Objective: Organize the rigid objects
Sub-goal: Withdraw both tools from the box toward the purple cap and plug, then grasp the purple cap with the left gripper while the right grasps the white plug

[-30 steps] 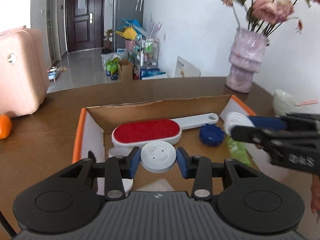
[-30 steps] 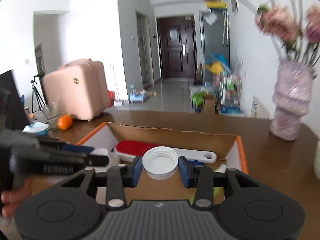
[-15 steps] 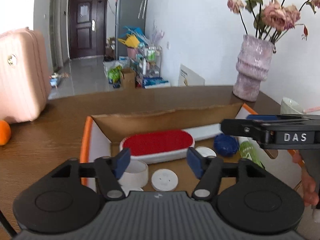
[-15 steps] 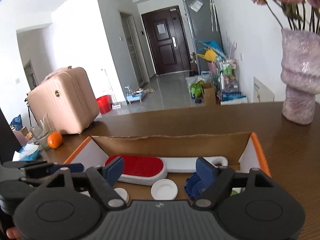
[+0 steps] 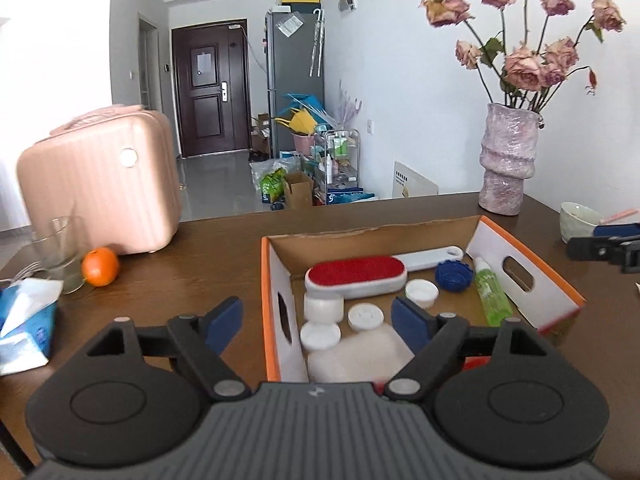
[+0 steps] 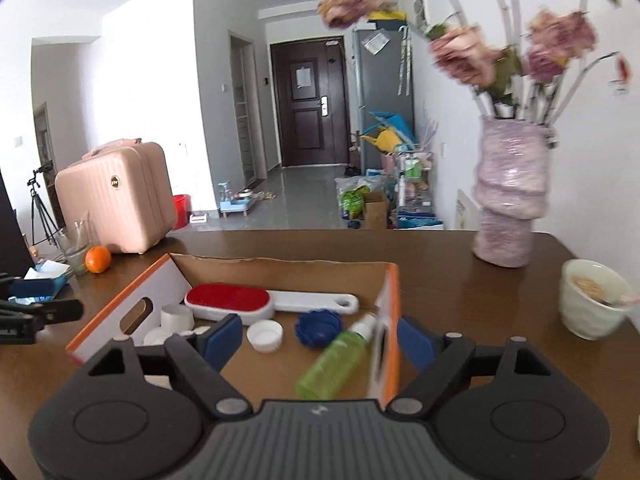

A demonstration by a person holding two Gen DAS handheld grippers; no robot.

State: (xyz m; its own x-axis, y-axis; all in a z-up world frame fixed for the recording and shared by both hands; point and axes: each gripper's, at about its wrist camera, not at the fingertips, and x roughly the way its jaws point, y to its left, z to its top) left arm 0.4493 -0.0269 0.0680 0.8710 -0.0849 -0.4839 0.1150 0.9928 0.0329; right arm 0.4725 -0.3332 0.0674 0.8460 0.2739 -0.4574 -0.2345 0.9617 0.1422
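Note:
An orange-edged cardboard box (image 5: 524,276) on the brown table holds a red-and-white brush (image 5: 356,276), a blue cap (image 5: 454,276), a green spray bottle (image 5: 492,296), a white lid (image 5: 421,293), a flat white disc (image 5: 365,317) and white jars (image 5: 323,307). My left gripper (image 5: 318,316) is open and empty, raised over the box's near left corner. My right gripper (image 6: 320,338) is open and empty above the box's (image 6: 394,300) right side, with the bottle (image 6: 340,360), blue cap (image 6: 318,326) and white lid (image 6: 264,335) below it.
A pink case (image 5: 104,176), an orange (image 5: 100,267), a glass (image 5: 60,252) and a tissue pack (image 5: 24,320) stand at the left. A vase of flowers (image 5: 508,160) and a white bowl (image 6: 592,300) stand at the right.
Both grippers opened: the left let the white disc drop into the box, the right let go of the white lid. Both then drew back and up, away from the box.

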